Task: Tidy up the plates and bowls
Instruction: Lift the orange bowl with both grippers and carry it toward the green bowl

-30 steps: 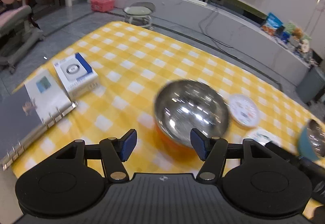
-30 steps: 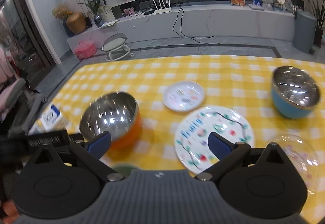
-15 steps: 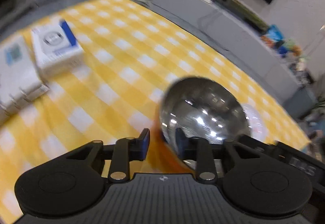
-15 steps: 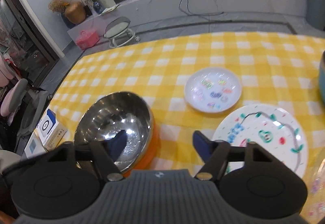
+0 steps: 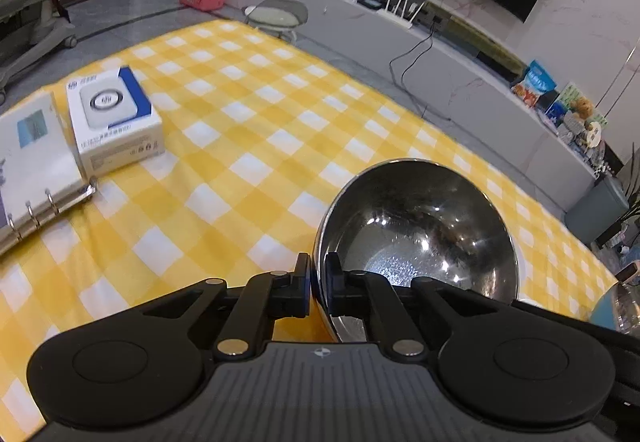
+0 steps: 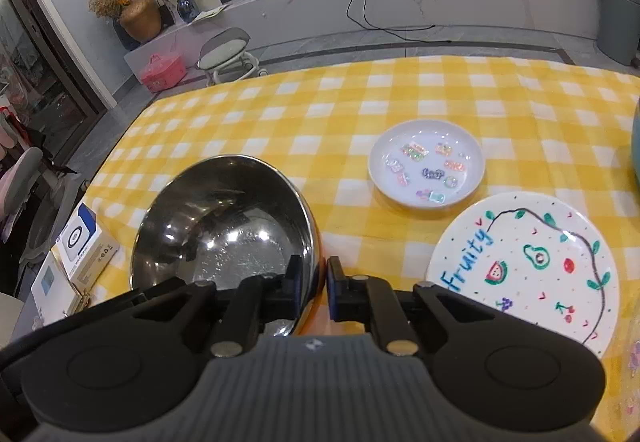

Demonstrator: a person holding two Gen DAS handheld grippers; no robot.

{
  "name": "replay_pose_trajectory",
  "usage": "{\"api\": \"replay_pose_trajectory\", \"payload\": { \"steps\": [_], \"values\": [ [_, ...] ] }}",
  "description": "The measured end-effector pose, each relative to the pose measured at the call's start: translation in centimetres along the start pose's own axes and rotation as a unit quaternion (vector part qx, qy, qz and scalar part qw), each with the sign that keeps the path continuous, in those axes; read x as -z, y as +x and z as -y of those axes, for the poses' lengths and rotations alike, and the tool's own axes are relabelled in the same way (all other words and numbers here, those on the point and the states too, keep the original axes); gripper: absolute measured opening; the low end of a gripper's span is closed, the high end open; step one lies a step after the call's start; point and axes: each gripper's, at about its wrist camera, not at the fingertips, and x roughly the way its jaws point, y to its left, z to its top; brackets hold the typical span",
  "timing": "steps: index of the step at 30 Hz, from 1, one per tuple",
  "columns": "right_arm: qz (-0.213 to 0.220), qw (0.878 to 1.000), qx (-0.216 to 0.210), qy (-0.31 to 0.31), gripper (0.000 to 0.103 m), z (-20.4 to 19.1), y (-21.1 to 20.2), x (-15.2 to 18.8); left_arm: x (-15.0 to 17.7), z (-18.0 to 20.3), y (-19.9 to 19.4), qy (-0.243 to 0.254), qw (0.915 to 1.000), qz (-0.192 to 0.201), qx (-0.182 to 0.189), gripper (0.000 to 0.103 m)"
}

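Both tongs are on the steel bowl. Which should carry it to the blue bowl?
Right, probably. The right tongs pinch the rim of the steel bowl on the side facing the blue bowl; the left tongs pinch the opposite rim, toward the white box.

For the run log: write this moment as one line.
left tool: shut on steel bowl rim | right tool: shut on same bowl's opposite rim | small plate, Fruity plate: untouched on tablecloth
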Motion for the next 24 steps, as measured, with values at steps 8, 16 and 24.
{"api": "replay_pose_trajectory", "payload": {
  "steps": [8,16,24],
  "values": [
    [0.053,0.999,-0.007,0.004,0.009,0.2,-6.0,-0.5,-1.1,1.8,-4.5,0.015,0.9976,0.047,0.048,0.007],
    [0.102,0.994,0.005,0.042,0.009,3.1,-14.9,0.9,-0.3,6.8,-10.7,0.078,0.9900,0.069,0.096,0.007],
    [0.114,0.987,0.010,0.116,0.009,5.9,-22.3,3.4,2.5,12.1,-16.2,0.182,0.9807,0.031,0.064,0.008]
  ]
}}
